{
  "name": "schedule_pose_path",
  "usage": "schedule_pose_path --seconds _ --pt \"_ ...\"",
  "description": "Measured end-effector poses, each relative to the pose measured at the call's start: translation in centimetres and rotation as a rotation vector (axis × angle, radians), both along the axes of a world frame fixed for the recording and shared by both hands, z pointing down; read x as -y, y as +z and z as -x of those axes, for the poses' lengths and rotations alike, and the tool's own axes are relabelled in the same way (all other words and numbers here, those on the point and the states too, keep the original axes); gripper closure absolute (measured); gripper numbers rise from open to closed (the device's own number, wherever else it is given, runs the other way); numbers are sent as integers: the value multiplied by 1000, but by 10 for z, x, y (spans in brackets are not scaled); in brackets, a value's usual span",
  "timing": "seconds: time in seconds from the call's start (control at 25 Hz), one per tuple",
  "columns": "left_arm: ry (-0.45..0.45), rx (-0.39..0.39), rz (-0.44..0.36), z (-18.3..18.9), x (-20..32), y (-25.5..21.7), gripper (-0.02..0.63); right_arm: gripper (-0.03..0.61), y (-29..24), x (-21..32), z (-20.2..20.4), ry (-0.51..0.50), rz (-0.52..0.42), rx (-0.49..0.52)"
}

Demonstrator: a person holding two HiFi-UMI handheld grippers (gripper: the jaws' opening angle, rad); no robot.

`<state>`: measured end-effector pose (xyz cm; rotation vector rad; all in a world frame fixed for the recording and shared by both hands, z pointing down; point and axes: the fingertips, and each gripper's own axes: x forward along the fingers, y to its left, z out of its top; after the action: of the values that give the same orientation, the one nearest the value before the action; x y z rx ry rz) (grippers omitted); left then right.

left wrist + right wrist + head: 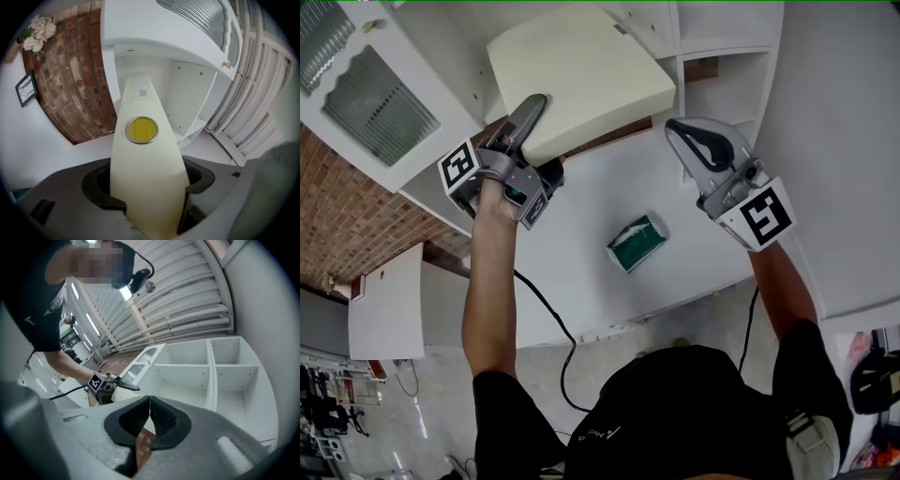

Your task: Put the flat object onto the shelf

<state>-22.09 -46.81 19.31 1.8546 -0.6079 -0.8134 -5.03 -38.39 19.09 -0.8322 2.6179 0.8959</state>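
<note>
The flat object (pixel 581 75) is a cream square slab, raised and tilted toward the white shelf unit (pixel 712 56). My left gripper (pixel 532 114) is shut on its near edge, with one finger lying on top and the other hidden under the slab. In the left gripper view the slab (pixel 145 178) fills the space between the jaws and reaches into an open shelf compartment (pixel 187 93); a yellow disc (pixel 141 130) sits on it. My right gripper (pixel 677 129) hangs in the air to the right, shut and empty (pixel 149 401), pointing at the shelf compartments (pixel 206 366).
A green and white packet (pixel 636 242) lies on the white table (pixel 572 281) below the grippers. A white cabinet door with ribbed glass (pixel 366 94) stands at the left, beside a brick surface (pixel 337 216). A black cable (pixel 553 319) hangs off the table edge.
</note>
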Motion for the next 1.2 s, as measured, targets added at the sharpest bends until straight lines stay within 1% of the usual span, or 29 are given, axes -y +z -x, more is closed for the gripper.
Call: schedule_pose_path --seconds 0.04,0.12,0.28,0.32,0.44,0.56,0.64,0.72,0.76,0.8,0.84,0.88,1.04,1.12,1.2 --pt "0 -1 -1 1 2 -1 279 564 -2 1 3 28 -16 -21" --pt "-1 -2 -5 2 4 -2 275 515 -4 3 9 79 -62 -72" --pt "5 1 -17 4 8 -4 264 392 -5 13 25 166 -174 -194" --pt "9 3 -21 4 9 -4 261 353 -2 19 29 202 -202 -238" --pt "20 6 -33 6 11 -6 250 279 6 41 38 333 -332 -409" --pt "29 8 -48 7 12 -8 238 226 21 65 49 440 -465 -589" --pt "38 13 -60 7 11 -9 232 197 31 78 56 491 -533 -682" --pt "48 23 -77 6 11 -10 222 190 37 90 62 528 -574 -742" --pt "53 32 -90 6 10 -10 213 190 38 95 64 545 -586 -753" --pt "57 46 -108 5 9 -11 202 192 36 98 65 560 -592 -748" --pt "61 64 -131 5 8 -12 190 213 33 100 66 572 -594 -734" --pt "63 83 -157 4 6 -14 175 259 29 101 66 580 -591 -721" --pt "55 144 -281 2 -4 -20 124 265 22 103 70 573 -569 -714" --pt "40 138 -339 6 -11 -22 107 267 20 102 74 557 -557 -722" --pt "20 115 -378 12 -17 -21 106 267 19 101 80 540 -549 -740"
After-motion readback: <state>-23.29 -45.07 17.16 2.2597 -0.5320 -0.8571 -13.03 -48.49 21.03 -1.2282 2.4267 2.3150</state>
